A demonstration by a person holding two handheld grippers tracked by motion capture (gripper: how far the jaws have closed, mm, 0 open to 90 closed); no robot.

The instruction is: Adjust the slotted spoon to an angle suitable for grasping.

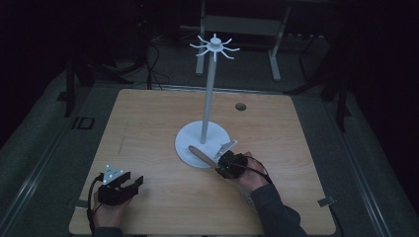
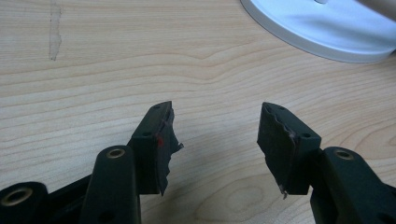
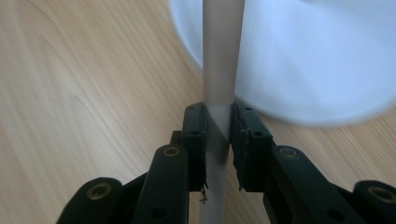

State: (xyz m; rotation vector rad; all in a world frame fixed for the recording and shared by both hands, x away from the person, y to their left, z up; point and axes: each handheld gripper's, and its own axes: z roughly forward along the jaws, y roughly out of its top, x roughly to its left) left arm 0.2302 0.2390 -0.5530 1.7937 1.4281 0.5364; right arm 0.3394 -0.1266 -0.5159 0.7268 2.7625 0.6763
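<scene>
The right tongs (image 1: 221, 163) are closed on a long-handled utensil (image 1: 200, 155) with a brownish, wooden-looking head; in the right gripper view the two black pads press on either side of its pale grey handle (image 3: 219, 70), which runs straight up between them. In the dim high view the utensil slants up and to the left from the tongs, its head lying over the near rim of the round white base (image 1: 190, 138) of a tall white stand (image 1: 209, 94); whether the head touches the base or hangs just above it is hard to make out. The stand rises from the middle of the light wooden tabletop (image 1: 148, 123) and ends in a crown of curved white hooks (image 1: 215, 47). The left tongs (image 1: 132, 183) rest near the tabletop's front left corner, well apart from the stand, with the hand behind them. In the left gripper view their jaws stand wide apart with bare wood grain between them and nothing held, and the edge of the white base shows at the upper right.
</scene>
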